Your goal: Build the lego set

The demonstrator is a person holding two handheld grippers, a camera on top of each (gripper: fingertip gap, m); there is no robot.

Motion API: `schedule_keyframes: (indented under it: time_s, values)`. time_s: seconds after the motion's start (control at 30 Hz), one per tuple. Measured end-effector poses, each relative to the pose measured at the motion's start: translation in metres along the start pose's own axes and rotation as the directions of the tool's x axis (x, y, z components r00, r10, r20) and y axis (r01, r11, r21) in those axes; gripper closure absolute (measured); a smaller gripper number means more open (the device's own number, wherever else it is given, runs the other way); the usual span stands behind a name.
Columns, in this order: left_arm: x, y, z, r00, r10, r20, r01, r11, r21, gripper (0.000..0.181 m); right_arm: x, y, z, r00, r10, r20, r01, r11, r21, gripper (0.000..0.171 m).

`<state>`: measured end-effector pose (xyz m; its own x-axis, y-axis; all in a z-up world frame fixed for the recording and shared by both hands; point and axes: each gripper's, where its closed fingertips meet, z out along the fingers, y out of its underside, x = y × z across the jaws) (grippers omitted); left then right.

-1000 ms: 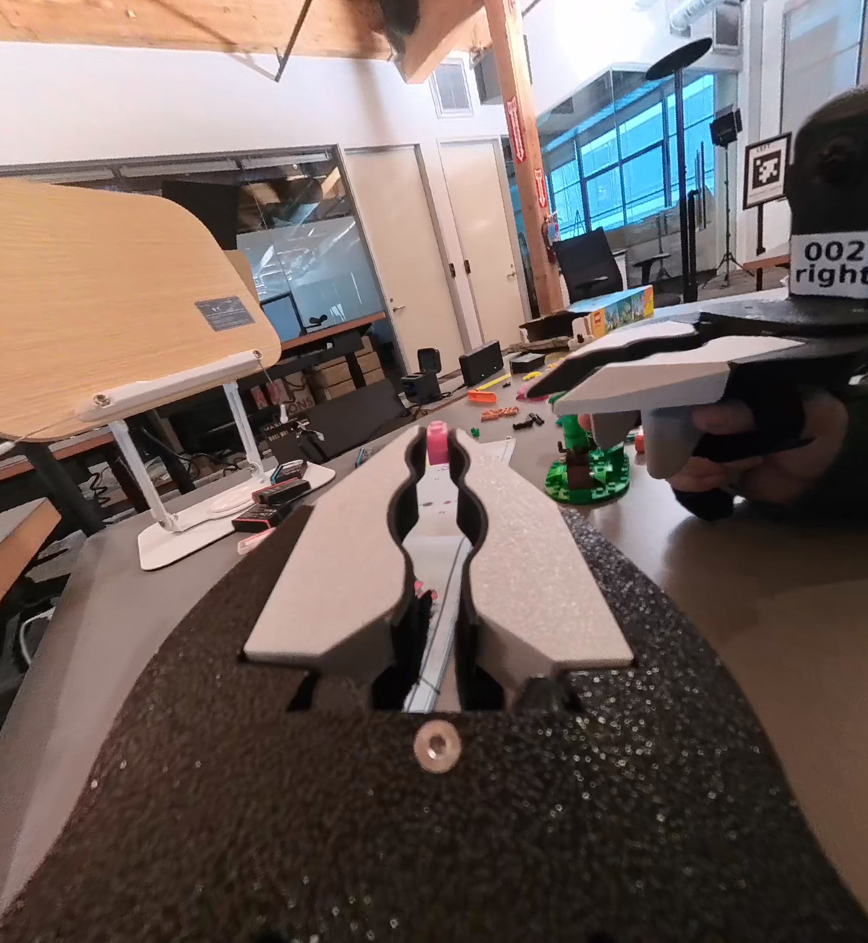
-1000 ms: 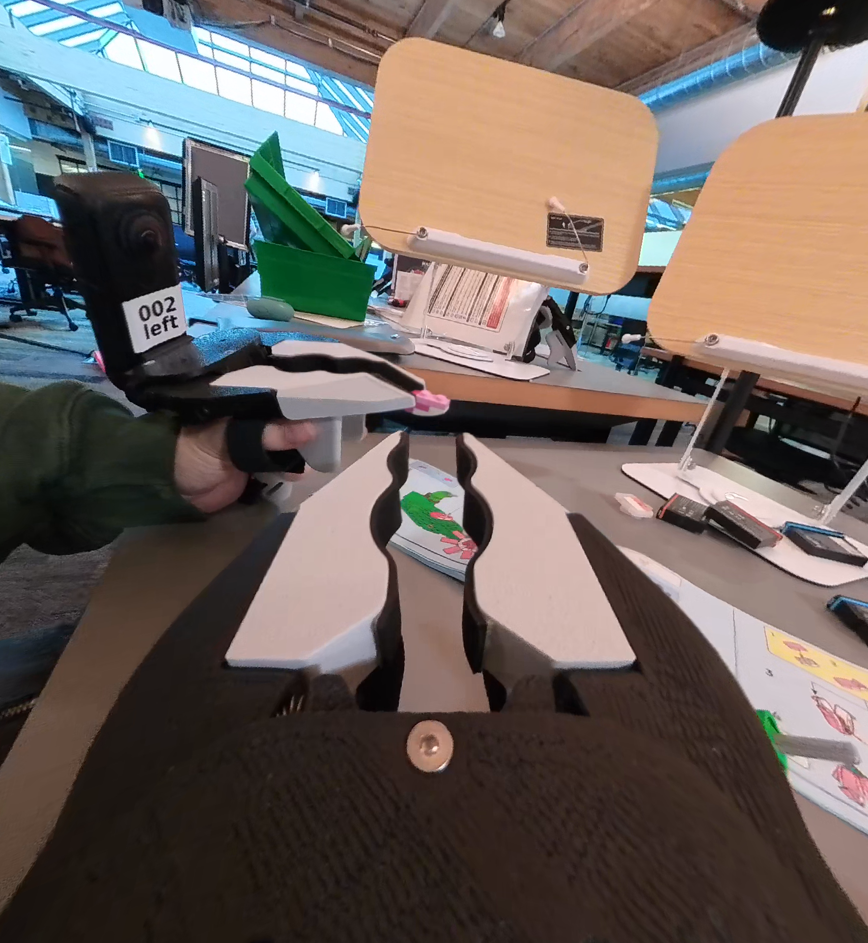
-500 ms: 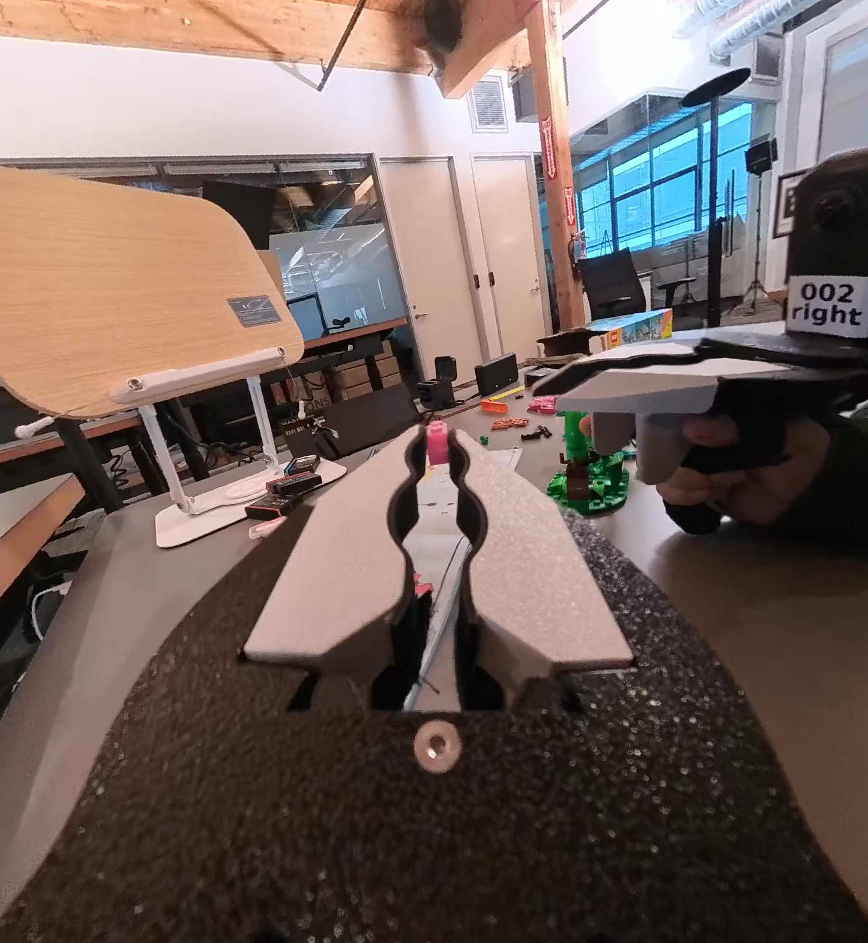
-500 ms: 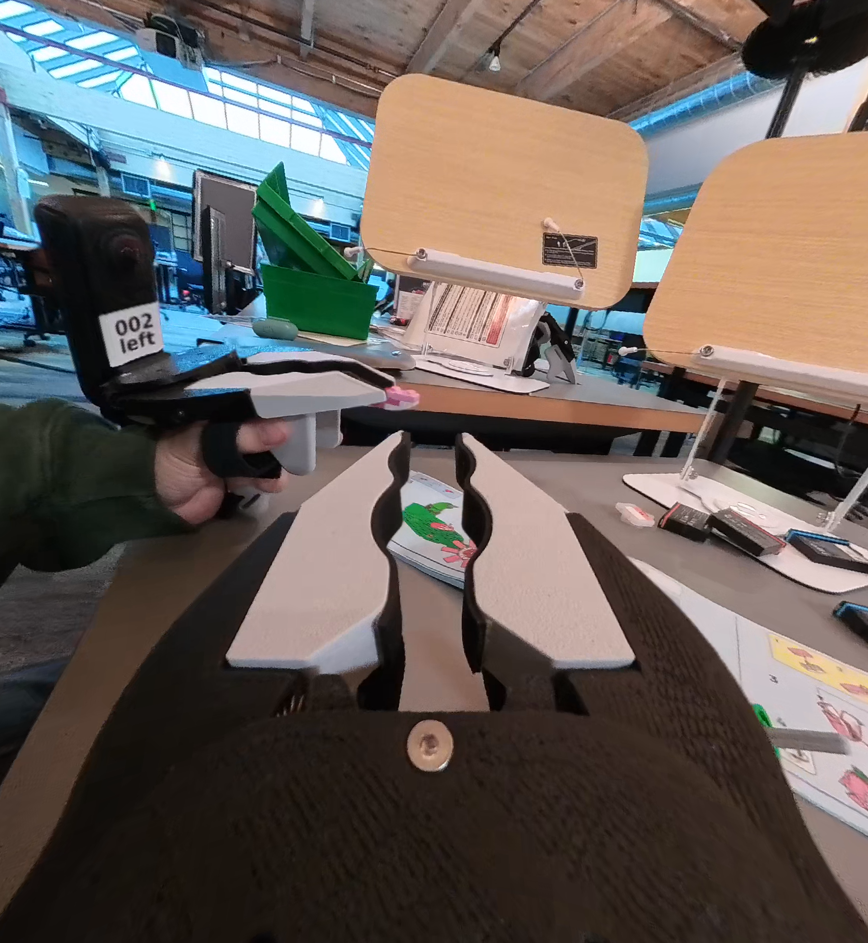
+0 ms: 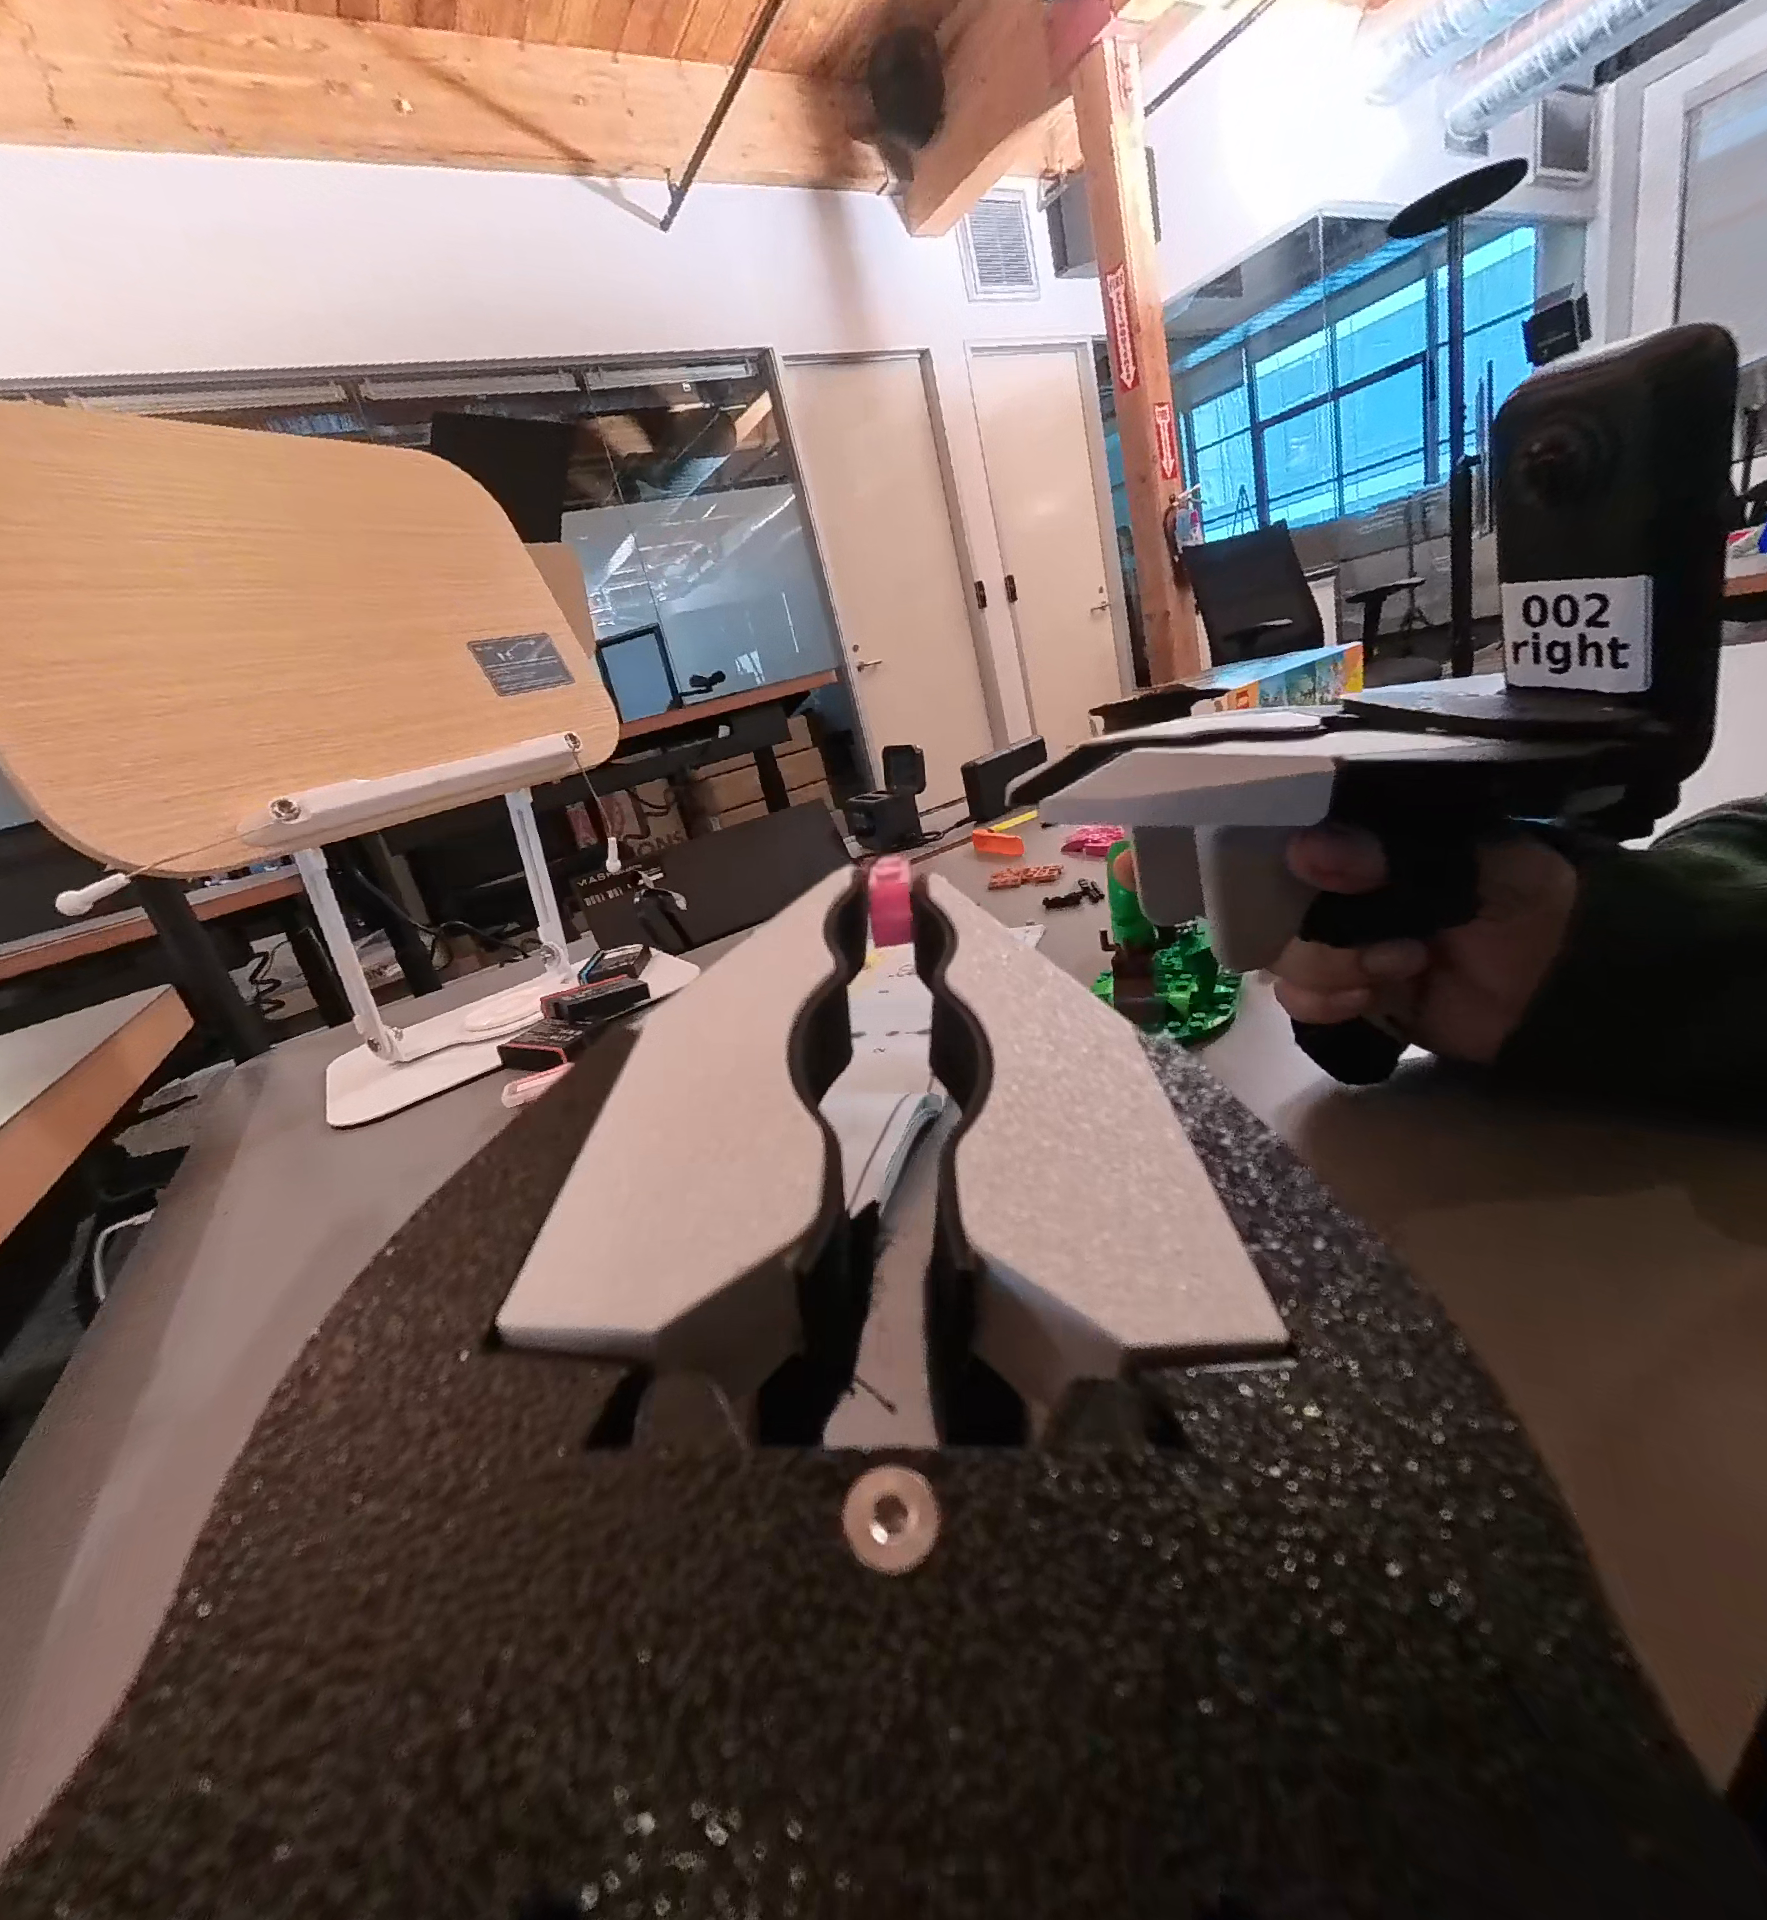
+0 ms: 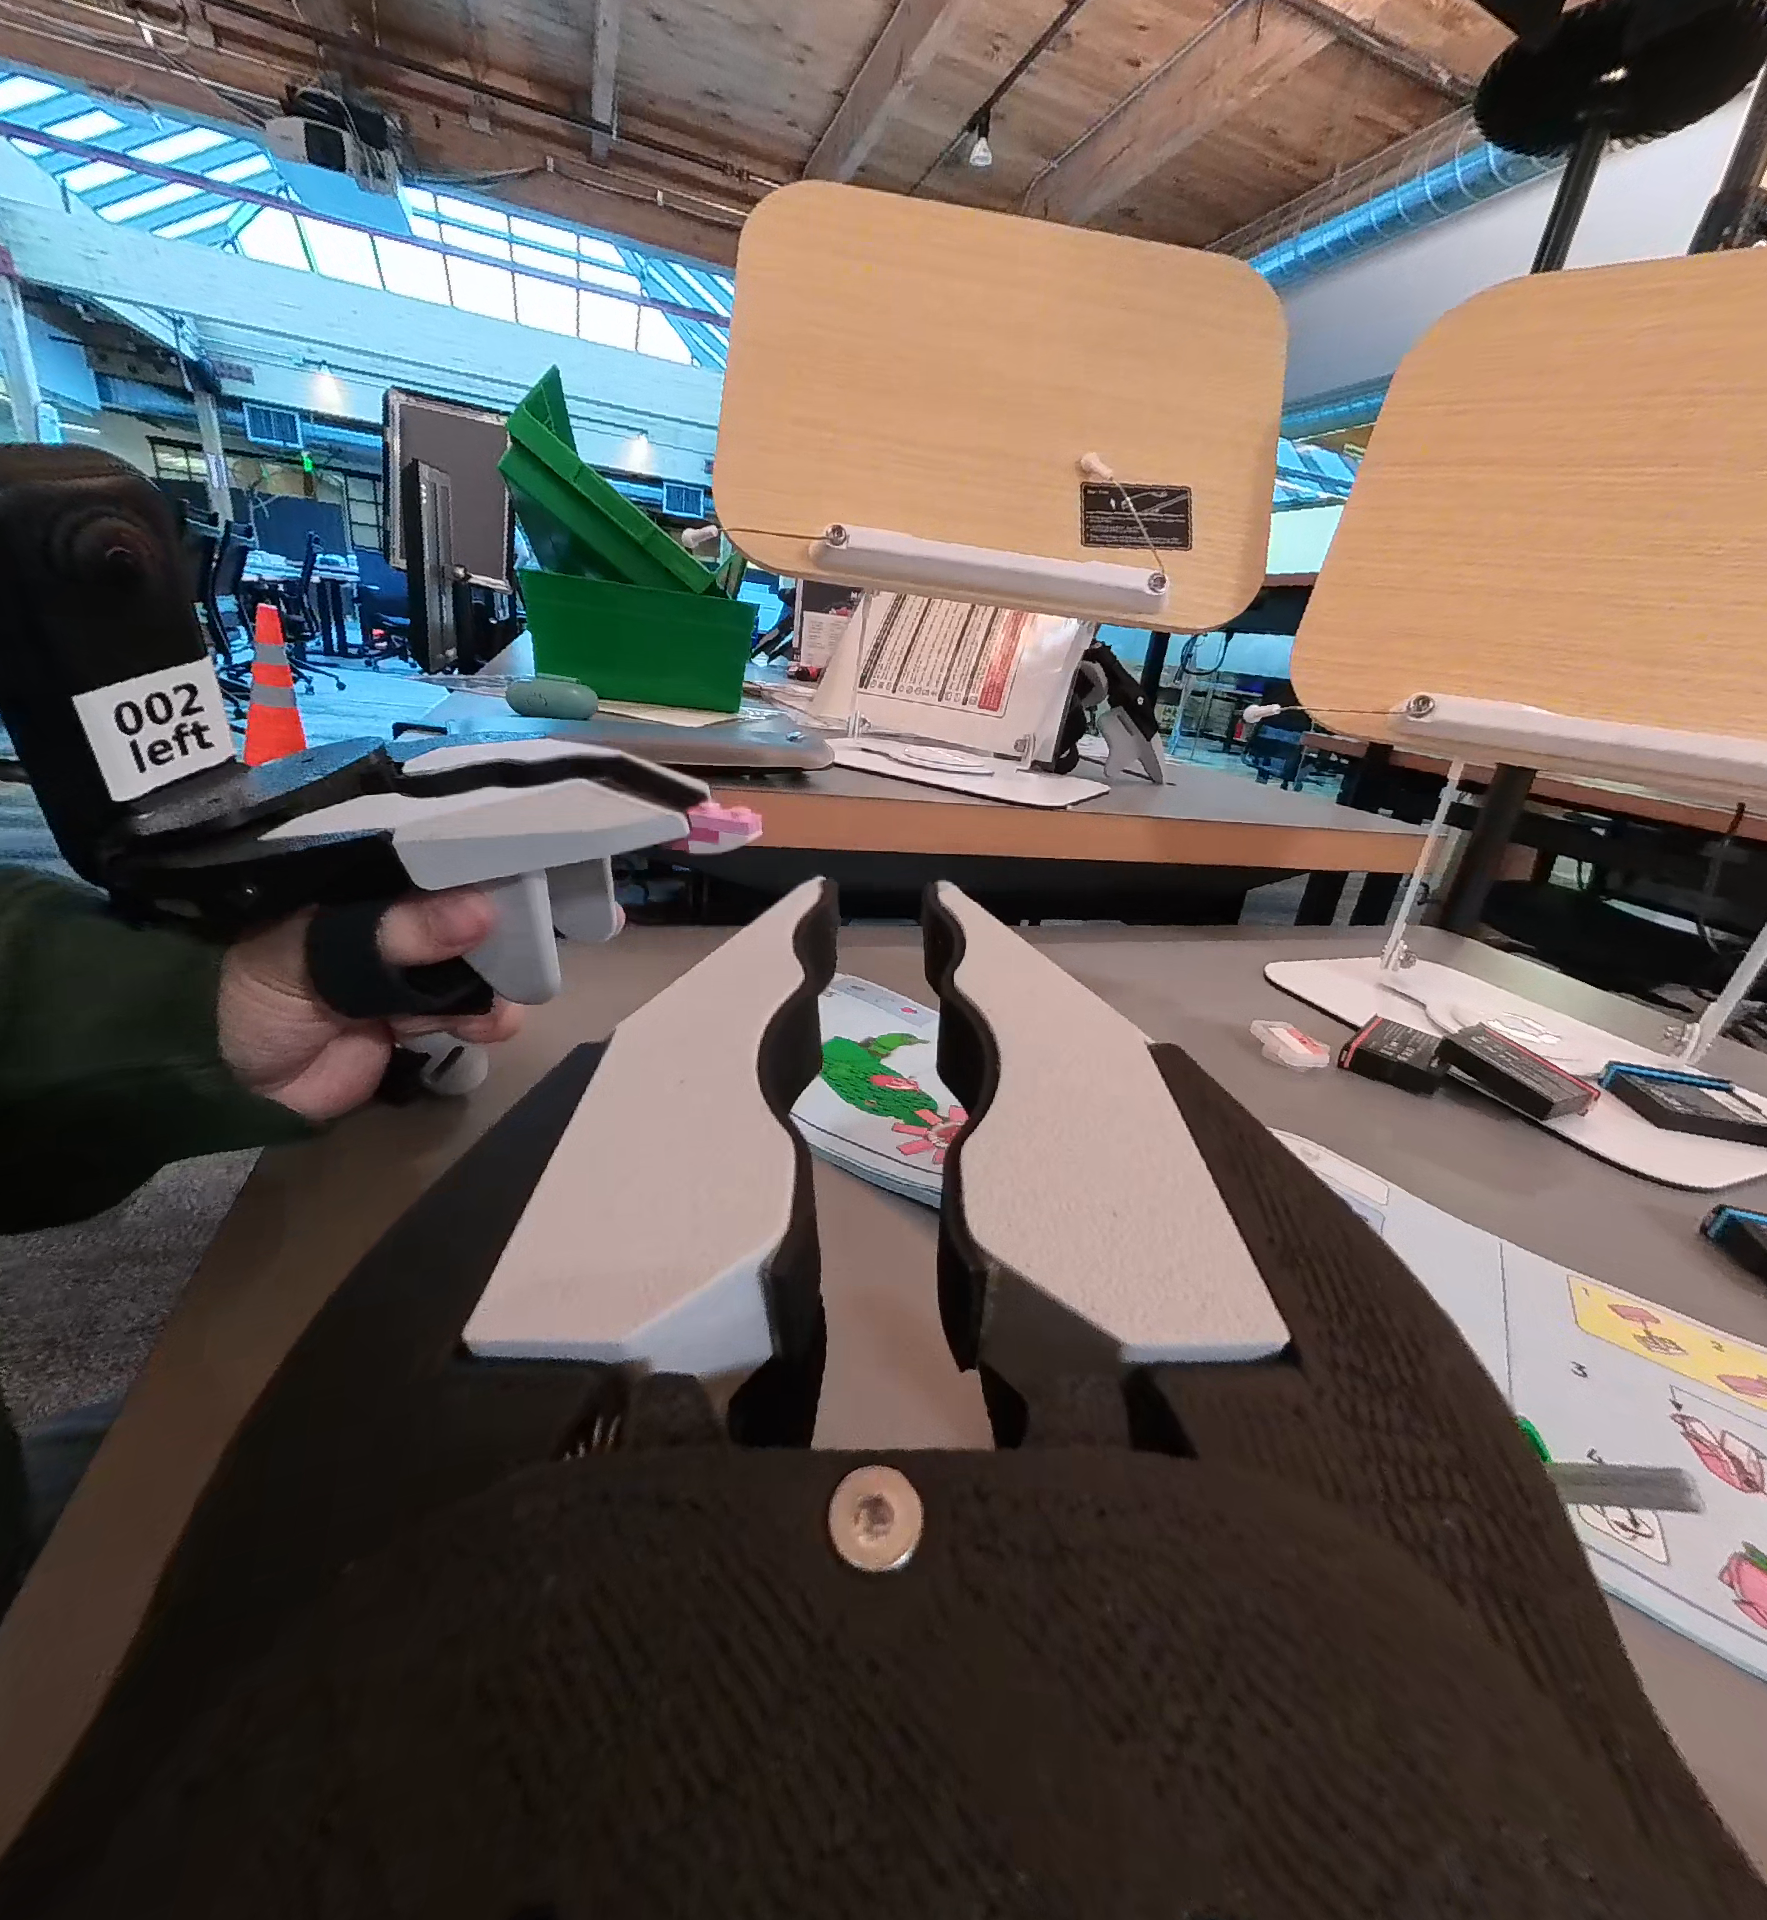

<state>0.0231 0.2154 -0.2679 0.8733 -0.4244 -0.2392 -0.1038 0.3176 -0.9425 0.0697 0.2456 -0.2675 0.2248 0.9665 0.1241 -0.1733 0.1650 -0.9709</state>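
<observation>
My left gripper (image 5: pixel 889 894) is shut on a small pink lego piece (image 5: pixel 889 906), held in the air above the grey table. It also shows in the right wrist view (image 6: pixel 697 821), with the pink piece (image 6: pixel 725 827) sticking out of its tips. My right gripper (image 6: pixel 879 902) is open and empty, with a narrow gap between its fingers. It shows from the side in the left wrist view (image 5: pixel 1024 790), to the right of the pink piece. A partly built green lego model (image 5: pixel 1165 971) stands on the table beneath it. An instruction booklet (image 6: pixel 879 1091) lies ahead.
Loose lego pieces (image 5: pixel 1024 875) lie far back on the table. A wooden book stand (image 5: pixel 224 644) on a white base stands at the left, with black battery packs (image 6: pixel 1518 1070) on it. An open instruction sheet (image 6: pixel 1710 1455) lies at the right. A second stand (image 6: pixel 993 405) and green bins (image 6: pixel 630 613) are on another table. The grippers' ends are close to 6 cm from one another.
Both grippers have drifted a little; in the left wrist view the right gripper sits farther right and more level. The left gripper still holds the pink piece. The right stays open.
</observation>
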Motion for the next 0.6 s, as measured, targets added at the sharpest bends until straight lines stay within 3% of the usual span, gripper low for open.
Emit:
schedule_keyframes:
  time_s: [0.6]
  values:
    - [0.0049,0.0020,0.0007,0.999,0.022,-0.023,-0.022,1.000,-0.003,0.176,-0.0001,0.0027,0.0024,1.000,-0.022,-0.008,0.022,1.000,-0.017,0.157]
